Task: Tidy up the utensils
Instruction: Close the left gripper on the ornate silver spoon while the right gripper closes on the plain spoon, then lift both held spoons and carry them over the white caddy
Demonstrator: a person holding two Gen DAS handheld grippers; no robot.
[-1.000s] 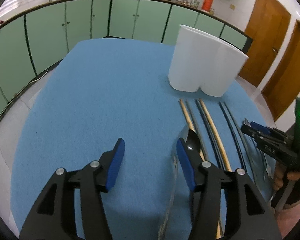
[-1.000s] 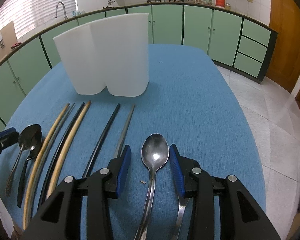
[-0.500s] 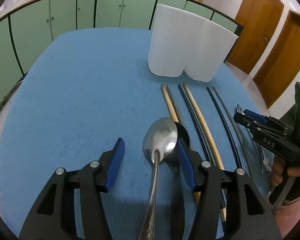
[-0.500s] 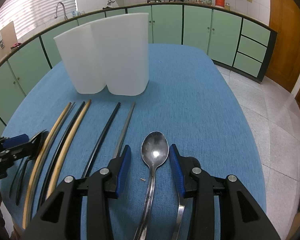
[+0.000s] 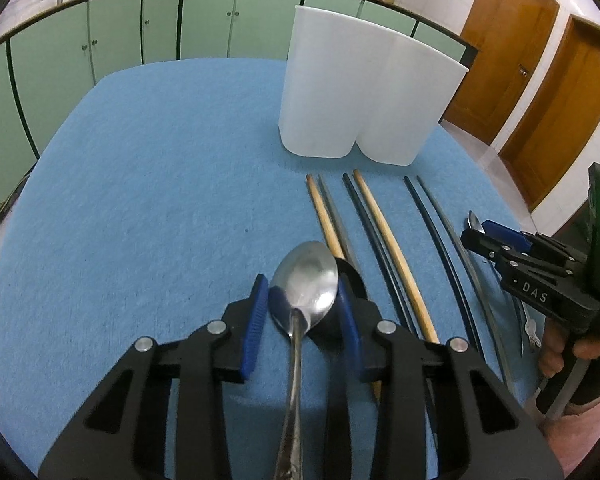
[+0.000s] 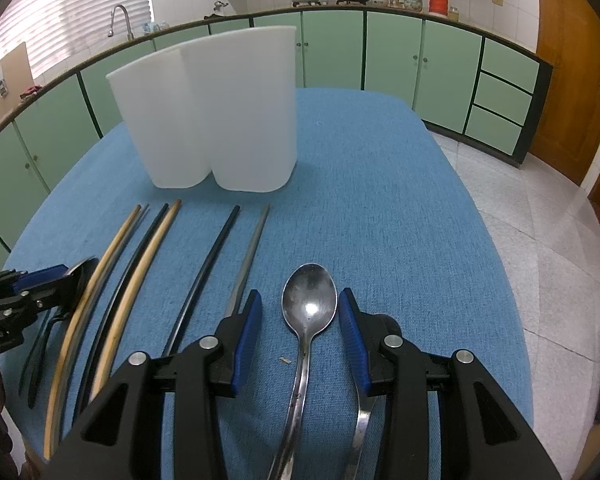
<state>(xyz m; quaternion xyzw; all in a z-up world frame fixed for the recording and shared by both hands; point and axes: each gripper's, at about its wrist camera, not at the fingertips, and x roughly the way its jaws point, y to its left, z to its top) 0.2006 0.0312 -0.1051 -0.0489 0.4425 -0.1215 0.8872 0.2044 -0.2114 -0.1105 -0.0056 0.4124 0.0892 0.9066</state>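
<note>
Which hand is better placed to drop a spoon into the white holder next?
Left. The left gripper has just been closing around its silver spoon. The right gripper stands open astride another spoon on the cloth, pads clear. White holder stands ahead.

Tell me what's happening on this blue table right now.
A person holding two grippers is sorting cutlery. The left gripper has just been closing, with a steel spoon between its pads. The right gripper straddles another spoon lying flat, pads apart from it. Chopsticks lie in a row before the white holder, with none in it that I can see.
</note>
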